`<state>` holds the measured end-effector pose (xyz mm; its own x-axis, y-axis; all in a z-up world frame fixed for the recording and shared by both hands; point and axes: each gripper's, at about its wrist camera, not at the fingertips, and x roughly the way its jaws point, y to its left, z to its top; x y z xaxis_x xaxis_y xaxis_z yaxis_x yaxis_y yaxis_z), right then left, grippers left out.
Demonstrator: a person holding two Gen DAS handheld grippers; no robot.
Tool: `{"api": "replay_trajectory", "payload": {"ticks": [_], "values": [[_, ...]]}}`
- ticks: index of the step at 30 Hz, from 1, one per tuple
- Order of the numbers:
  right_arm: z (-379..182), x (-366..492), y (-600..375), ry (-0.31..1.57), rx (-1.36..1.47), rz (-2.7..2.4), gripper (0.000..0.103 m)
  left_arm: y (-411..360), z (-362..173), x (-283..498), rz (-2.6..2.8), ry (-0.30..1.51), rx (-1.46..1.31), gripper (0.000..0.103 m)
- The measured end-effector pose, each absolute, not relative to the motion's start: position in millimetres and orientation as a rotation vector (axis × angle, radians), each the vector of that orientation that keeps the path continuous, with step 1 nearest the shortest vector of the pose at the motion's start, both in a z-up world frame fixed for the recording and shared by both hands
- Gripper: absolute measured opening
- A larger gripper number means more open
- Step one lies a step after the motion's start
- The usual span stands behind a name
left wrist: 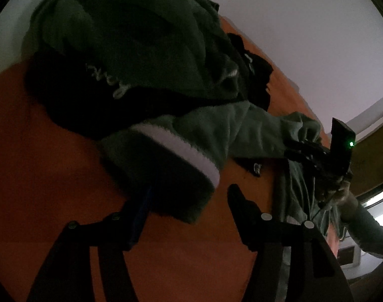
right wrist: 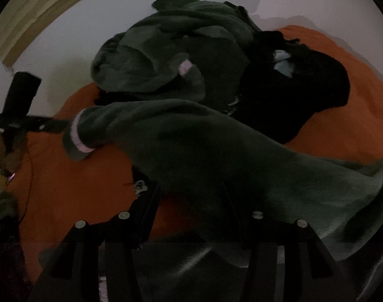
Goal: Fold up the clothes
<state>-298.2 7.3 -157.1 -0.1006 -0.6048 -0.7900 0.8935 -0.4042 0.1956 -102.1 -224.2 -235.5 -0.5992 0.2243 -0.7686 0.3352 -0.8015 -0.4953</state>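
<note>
A green fleece garment (left wrist: 241,128) stretches across the orange bed (left wrist: 40,163). Its sleeve ends in a white-banded cuff (left wrist: 181,151) that lies over the left finger of my left gripper (left wrist: 188,196). The right finger stands apart from the cuff, so the jaws are open. In the right wrist view the left gripper (right wrist: 58,124) has its tips at the cuff (right wrist: 78,136). My right gripper (right wrist: 190,191) is shut on the garment's bunched lower edge (right wrist: 241,176). The left wrist view shows the right gripper (left wrist: 299,148) holding the green cloth at the far right.
Behind the stretched sleeve a heap of more green fleece (left wrist: 131,37) sits on a black garment with white lettering (left wrist: 73,95). White wall (left wrist: 304,37) borders the bed at the back. A person's hand and grey sleeve (left wrist: 367,226) hold the right gripper.
</note>
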Motion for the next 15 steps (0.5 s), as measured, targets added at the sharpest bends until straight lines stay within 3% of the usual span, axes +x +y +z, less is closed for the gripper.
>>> {"api": "replay_trajectory", "payload": {"ticks": [5, 6, 7, 9, 15], "values": [[-161, -302, 8, 0.432, 1.037, -1.759, 0.049, -219, -249, -113, -2.528, 1.037, 1.355, 0.063], [-161, -302, 7, 0.439, 1.037, -1.762, 0.049, -220, -251, -115, -2.51, 1.029, 1.345, 0.059], [-161, -302, 7, 0.445, 1.037, -1.765, 0.049, -221, -251, -116, -2.493, 1.015, 1.329, 0.041], [-161, -301, 6, 0.454, 1.035, -1.769, 0.049, -222, -248, -117, -2.488, 1.01, 1.299, 0.015], [-158, -300, 9, 0.444, 1.037, -1.779, 0.049, -229, -216, -111, -2.519, 0.906, 1.115, 0.01]]}}
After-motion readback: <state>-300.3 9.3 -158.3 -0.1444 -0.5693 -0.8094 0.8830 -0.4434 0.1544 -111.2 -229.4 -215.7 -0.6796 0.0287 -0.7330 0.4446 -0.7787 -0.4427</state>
